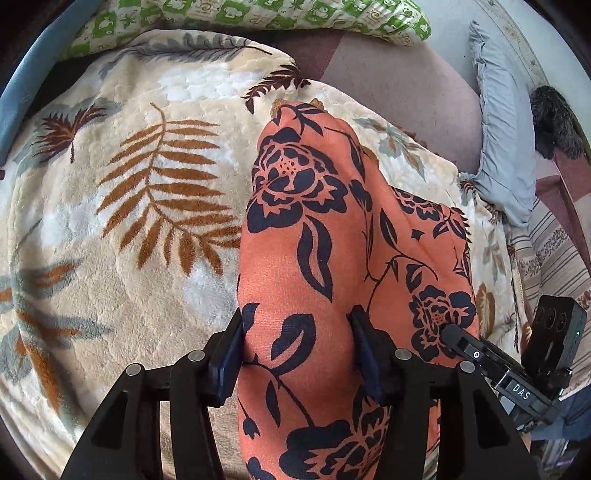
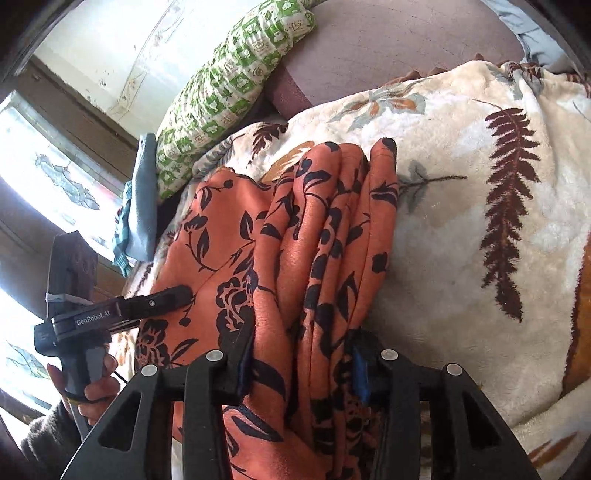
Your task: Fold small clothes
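An orange garment with dark navy flowers (image 1: pixel 295 206) lies bunched lengthwise on a cream fleece blanket (image 1: pixel 110 184) with a leaf print. My left gripper (image 1: pixel 295 354) is shut on a thick gather of its near end, with cloth filling the gap between both pads. In the right wrist view the same garment (image 2: pixel 229 236) hangs in several long pleats. My right gripper (image 2: pixel 301 365) is shut on those folds. The other gripper (image 2: pixel 173 295) comes in from the left, held by a hand (image 2: pixel 96 387), with its tip on the fabric. The right gripper (image 1: pixel 461 339) shows low right in the left wrist view.
A green-and-white checked pillow (image 1: pixel 258 14) (image 2: pixel 221 92) lies at the blanket's (image 2: pixel 461 221) far edge. A grey-blue pillow (image 1: pixel 506 147) and a dark furry thing (image 1: pixel 554 118) sit on the mauve sheet (image 1: pixel 399 74). A blue cloth (image 2: pixel 142 206) hangs by a bright window (image 2: pixel 44 166).
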Available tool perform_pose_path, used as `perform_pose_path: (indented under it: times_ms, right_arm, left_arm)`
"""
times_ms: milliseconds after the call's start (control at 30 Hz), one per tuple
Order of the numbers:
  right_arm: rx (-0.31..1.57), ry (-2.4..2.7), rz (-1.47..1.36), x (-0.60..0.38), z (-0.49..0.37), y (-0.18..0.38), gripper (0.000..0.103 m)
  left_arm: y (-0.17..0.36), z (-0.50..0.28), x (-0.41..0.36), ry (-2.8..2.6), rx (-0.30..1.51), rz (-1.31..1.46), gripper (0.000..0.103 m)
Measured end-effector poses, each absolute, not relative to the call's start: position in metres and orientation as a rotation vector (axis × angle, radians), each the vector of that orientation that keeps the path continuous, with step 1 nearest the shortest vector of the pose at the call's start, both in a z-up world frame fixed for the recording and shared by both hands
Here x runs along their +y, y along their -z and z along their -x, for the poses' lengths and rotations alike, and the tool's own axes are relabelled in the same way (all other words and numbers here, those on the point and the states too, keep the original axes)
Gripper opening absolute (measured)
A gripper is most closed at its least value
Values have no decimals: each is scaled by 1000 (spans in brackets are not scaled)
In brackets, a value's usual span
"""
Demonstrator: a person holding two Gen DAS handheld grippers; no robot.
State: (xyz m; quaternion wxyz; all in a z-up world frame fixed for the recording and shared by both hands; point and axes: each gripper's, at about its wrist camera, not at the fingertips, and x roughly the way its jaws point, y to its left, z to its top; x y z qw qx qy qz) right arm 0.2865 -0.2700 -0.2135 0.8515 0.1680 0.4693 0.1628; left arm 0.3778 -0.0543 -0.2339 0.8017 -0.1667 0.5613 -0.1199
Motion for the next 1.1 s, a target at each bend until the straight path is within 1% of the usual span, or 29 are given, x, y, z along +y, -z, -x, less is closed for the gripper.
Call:
perform_pose_path:
  times_ms: [67, 100, 167, 233, 300, 367, 400, 467, 533, 567, 600, 667, 700, 800, 900, 1000, 1100]
  right_arm:
    - [994, -347, -365, -279, -289, 218, 51]
    - [1000, -347, -379, -285, -289, 221, 57]
    - [1022, -351, -445, -299, -290, 226, 62]
    - [1033, -345, -510, -310, -284, 226, 63]
    - [1030, -322, -513, -315, -275, 217, 63]
    - [1016, -278, -494, -318, -263, 201, 63]
    - [1003, -266, -488, -319, -255, 192, 65]
    - [980, -217, -419, -314, -235, 170, 65]
    - [979, -163, -329, -302, -215, 152, 73]
    - [982, -133, -286, -295, -204, 145, 83]
    - [989, -100, -243, -287, -192, 141, 91]
    - [1003, -61, -179, -272, -168, 139, 96]
    - [1015, -47, -161, -265, -155, 141, 99]
    - [1036, -47, -115, -245, -120, 150, 100]
    - [1002, 31, 67, -221, -92, 152, 100]
    - [947, 75, 192, -207, -71, 147, 100]
    - [905, 77, 239, -200, -60, 140, 100]
  left_arm:
    - [243, -381, -52, 261, 1214, 389, 60]
    - [248, -384, -51, 267, 1225, 418, 60]
    - [256, -389, -44, 282, 1252, 484, 61]
    - [257, -389, -36, 281, 1262, 535, 60]
    - [248, -384, -29, 268, 1244, 531, 59]
    - [232, -372, -24, 247, 1211, 487, 58]
    - [222, -364, -23, 224, 1193, 446, 58]
    - [204, -344, -24, 179, 1141, 354, 59]
    - [190, -321, -32, 131, 1087, 247, 59]
    - [184, -308, -38, 108, 1057, 200, 60]
    - [181, -294, -43, 83, 1032, 151, 62]
    - [181, -265, -55, 33, 995, 75, 73]
    - [183, -251, -61, 22, 976, 46, 73]
    - [192, -216, -77, 11, 966, 0, 73]
    - [195, -184, -91, -1, 980, -43, 73]
    - [190, -158, -97, -35, 967, -71, 73]
    - [178, -136, -106, -52, 949, -107, 73]
